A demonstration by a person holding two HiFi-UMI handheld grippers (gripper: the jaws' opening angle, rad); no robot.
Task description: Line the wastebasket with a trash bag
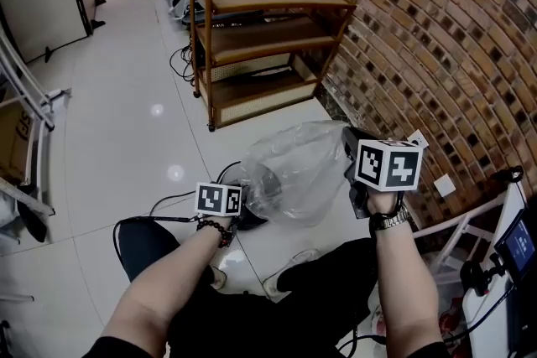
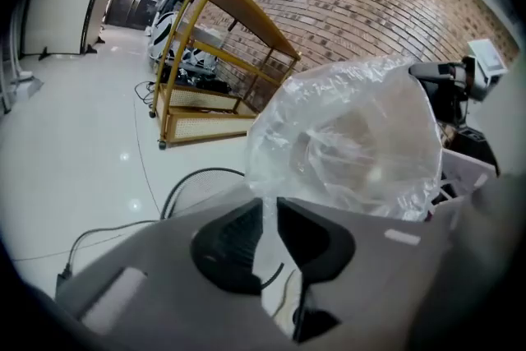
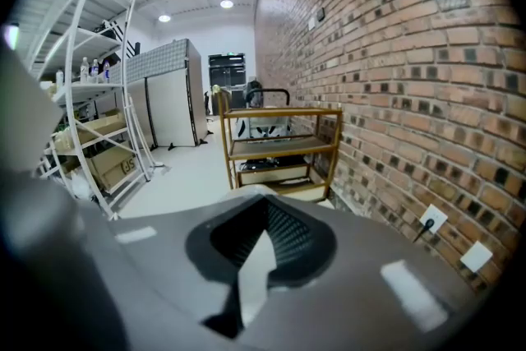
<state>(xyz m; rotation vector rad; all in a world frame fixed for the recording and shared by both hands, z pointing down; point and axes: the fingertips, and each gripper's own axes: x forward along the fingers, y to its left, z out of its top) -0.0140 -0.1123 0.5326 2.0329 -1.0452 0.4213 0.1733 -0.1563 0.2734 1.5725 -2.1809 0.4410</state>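
A clear trash bag (image 1: 295, 168) hangs puffed up between my two grippers, above the floor. My left gripper (image 1: 243, 212) is shut on its lower left edge; in the left gripper view the film (image 2: 345, 144) narrows to a strip pinched between the jaws (image 2: 269, 208). My right gripper (image 1: 349, 137) holds the bag's upper right edge, and the right gripper view shows a pale strip of film caught in its shut jaws (image 3: 263, 210). A dark round wastebasket (image 1: 257, 195) stands on the floor under the bag, partly veiled by the plastic.
A wooden shelf cart (image 1: 260, 38) stands beyond the bag against the brick wall (image 1: 445, 38). Black cables (image 1: 164, 205) lie on the white tiles at the left. White racks stand at the far left (image 1: 25, 101) and at the right (image 1: 470, 230). My legs are below.
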